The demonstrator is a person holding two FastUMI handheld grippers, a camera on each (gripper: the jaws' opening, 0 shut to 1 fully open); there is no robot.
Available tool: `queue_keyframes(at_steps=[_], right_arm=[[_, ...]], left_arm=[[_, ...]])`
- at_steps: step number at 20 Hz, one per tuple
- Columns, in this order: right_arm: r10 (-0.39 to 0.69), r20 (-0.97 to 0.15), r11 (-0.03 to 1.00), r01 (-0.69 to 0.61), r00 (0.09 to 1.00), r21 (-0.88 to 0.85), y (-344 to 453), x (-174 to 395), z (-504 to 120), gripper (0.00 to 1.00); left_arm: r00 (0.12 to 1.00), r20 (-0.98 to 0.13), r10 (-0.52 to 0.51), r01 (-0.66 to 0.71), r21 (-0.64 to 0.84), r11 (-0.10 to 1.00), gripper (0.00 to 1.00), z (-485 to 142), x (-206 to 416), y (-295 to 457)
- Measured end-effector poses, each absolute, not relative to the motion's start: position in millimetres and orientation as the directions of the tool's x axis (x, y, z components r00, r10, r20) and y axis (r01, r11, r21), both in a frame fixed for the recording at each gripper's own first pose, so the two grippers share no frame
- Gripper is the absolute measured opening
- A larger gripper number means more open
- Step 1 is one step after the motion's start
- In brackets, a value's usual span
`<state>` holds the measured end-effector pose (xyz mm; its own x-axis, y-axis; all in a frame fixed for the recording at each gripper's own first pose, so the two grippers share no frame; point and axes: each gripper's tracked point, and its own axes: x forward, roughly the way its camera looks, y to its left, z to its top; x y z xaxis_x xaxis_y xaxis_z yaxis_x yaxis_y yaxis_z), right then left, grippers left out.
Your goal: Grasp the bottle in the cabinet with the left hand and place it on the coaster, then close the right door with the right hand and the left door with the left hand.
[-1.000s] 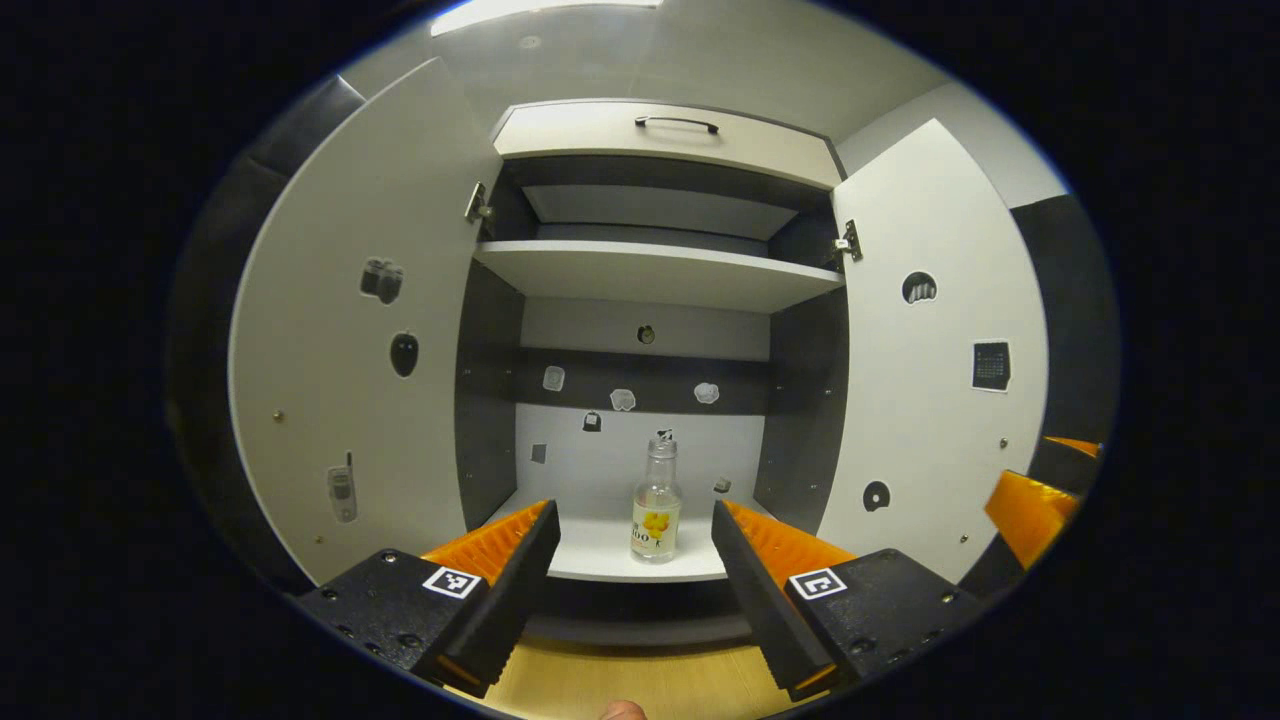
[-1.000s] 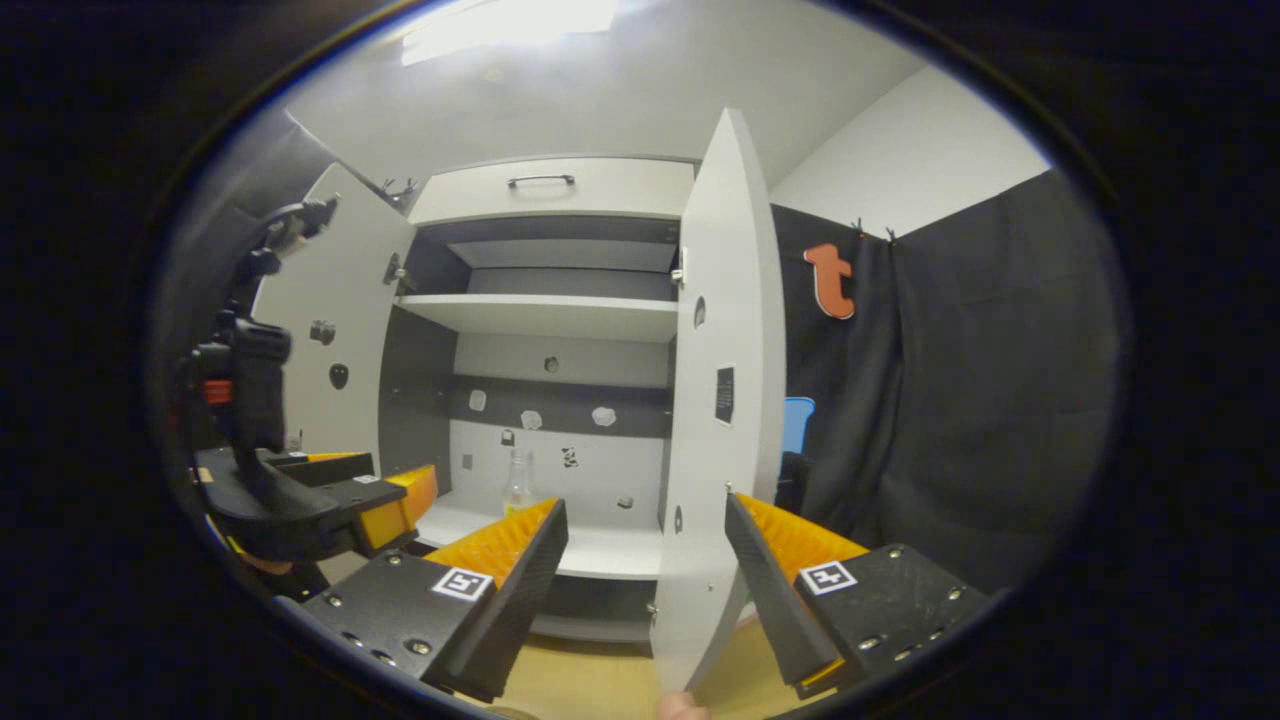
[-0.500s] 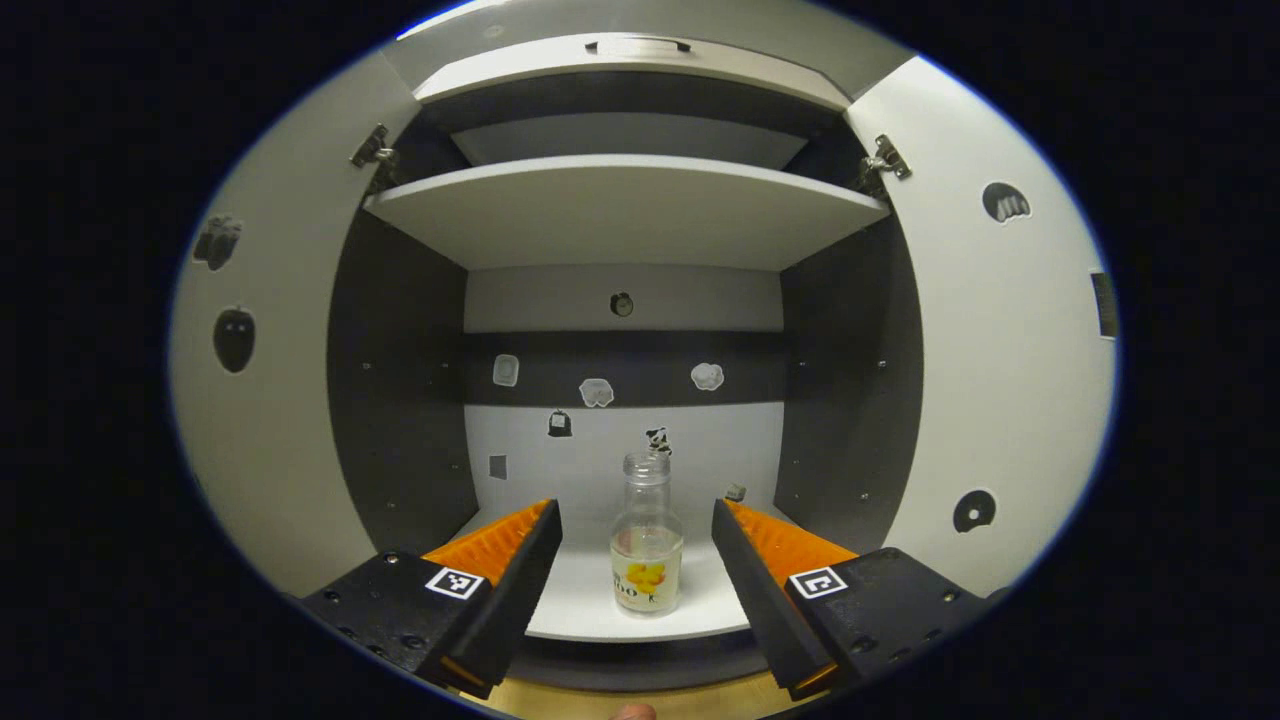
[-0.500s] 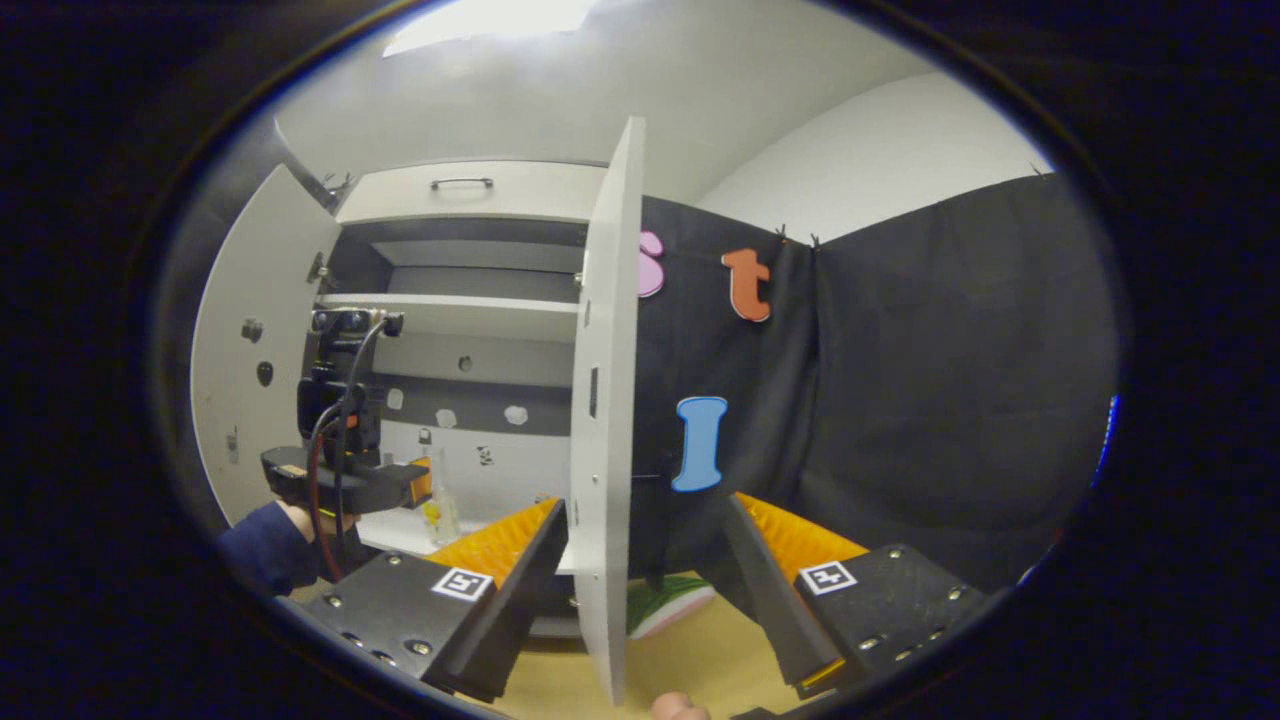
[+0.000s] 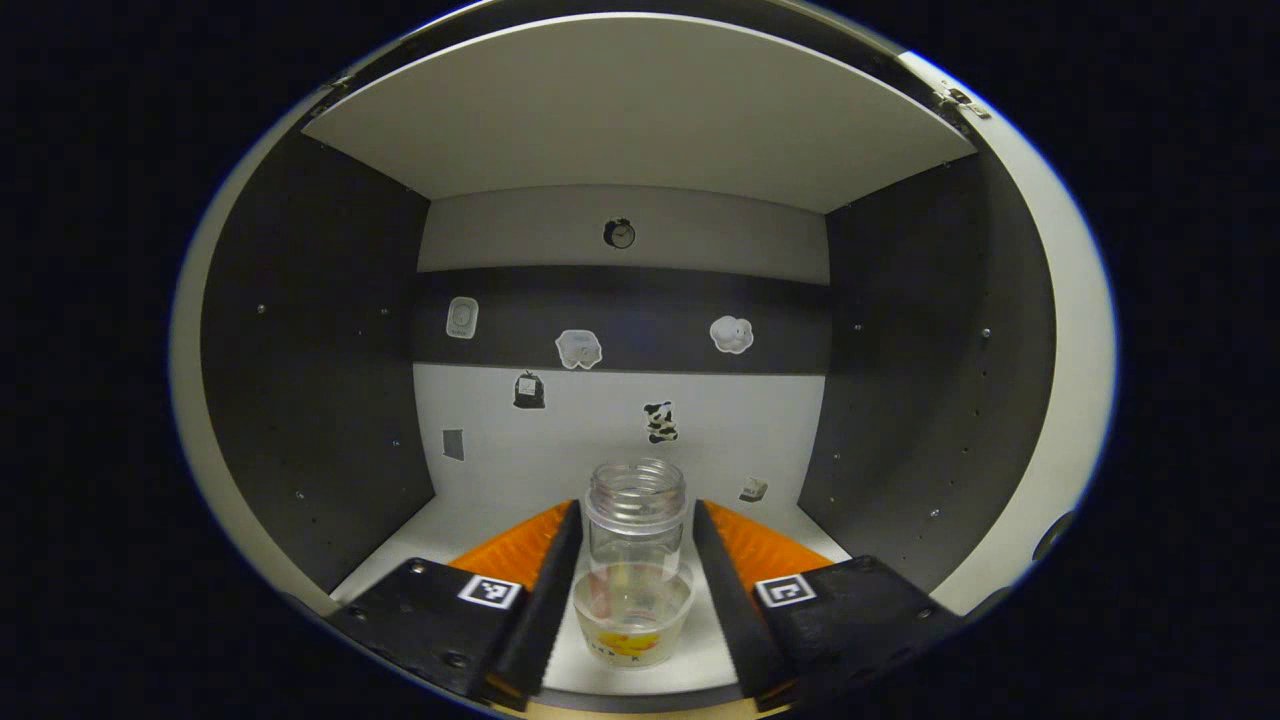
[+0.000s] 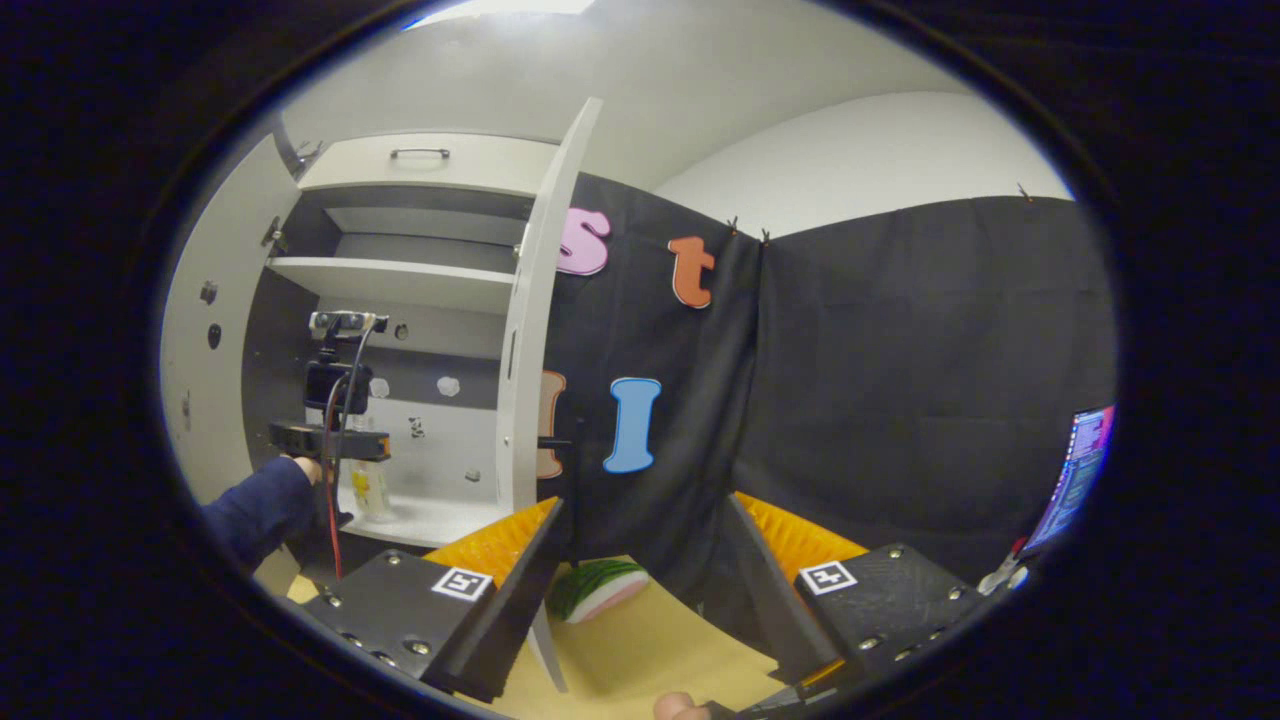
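Main risk: the bottle is clear, open-topped glass with a little liquid in the bottom, so a lopsided squeeze could tip it on the shelf or let it slip between the fingers on the lift-out, and any tilt on the way to the coaster could spill it. It stands near the front of the cabinet's lower shelf, roughly centred between the dark side walls. The left gripper is inside that bay with its jaws narrowed round the bottle, one finger on each side at shoulder height; they look just beside or barely on the glass, and I can't tell whether both are actually pressing, so I'd treat the grasp as not confirmed. Second risk: pulling back too low could catch the bottle's base on the shelf lip. In the right gripper view the left gripper sits at the bottle with a sleeve behind it, and the right door stands open, edge-on. The right gripper hangs outside the cabinet over the worktop, jaws wide, holding and touching nothing; a green-and-pink thing lies on the worktop ahead of it, possibly the coaster, can't be sure. Both doors are open, so swinging the right one before the left arm is out would hit it.
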<state>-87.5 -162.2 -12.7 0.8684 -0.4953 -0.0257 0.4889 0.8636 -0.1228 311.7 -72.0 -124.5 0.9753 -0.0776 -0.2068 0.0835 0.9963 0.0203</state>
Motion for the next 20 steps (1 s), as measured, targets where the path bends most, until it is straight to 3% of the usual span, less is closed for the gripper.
queue_keyframes(at_steps=[2, 7, 13, 18, 20], right_arm=[[-0.496, -0.028, 0.863, 0.49, 0.868, -0.125, -163.4, -87.9, -12.5, 0.96], [-0.466, -0.012, 0.88, 0.463, 0.884, -0.108, -163.6, -83.3, -6.6, 0.96], [-0.384, 0.019, 0.92, 0.384, 0.923, -0.08, -157.2, -77.9, 3.5, 0.93], [-0.308, 0.014, 0.948, 0.309, 0.951, -0.079, -157.3, -74.9, 2.5, 0.99], [-0.29, 0.009, 0.954, 0.29, 0.957, -0.083, -160.3, -74.8, 1.3, 0.93]], left_arm=[[0.978, -0.2, -0.065, 0.07, 0.017, 0.997, 0.49, -121.8, 310.1, -69.0], [0.974, -0.202, -0.104, 0.101, -0.028, 0.995, 0.46, -111.5, 282.8, -68.5], [0.967, -0.187, -0.173, 0.172, -0.024, 0.985, 0.46, -96.3, 205.0, -59.0], [0.953, -0.216, -0.213, 0.201, -0.078, 0.976, 0.46, -113.5, 133.2, -40.8], [0.948, -0.214, -0.235, 0.22, -0.094, 0.971, 0.46, -123.3, 107.5, -36.0]])
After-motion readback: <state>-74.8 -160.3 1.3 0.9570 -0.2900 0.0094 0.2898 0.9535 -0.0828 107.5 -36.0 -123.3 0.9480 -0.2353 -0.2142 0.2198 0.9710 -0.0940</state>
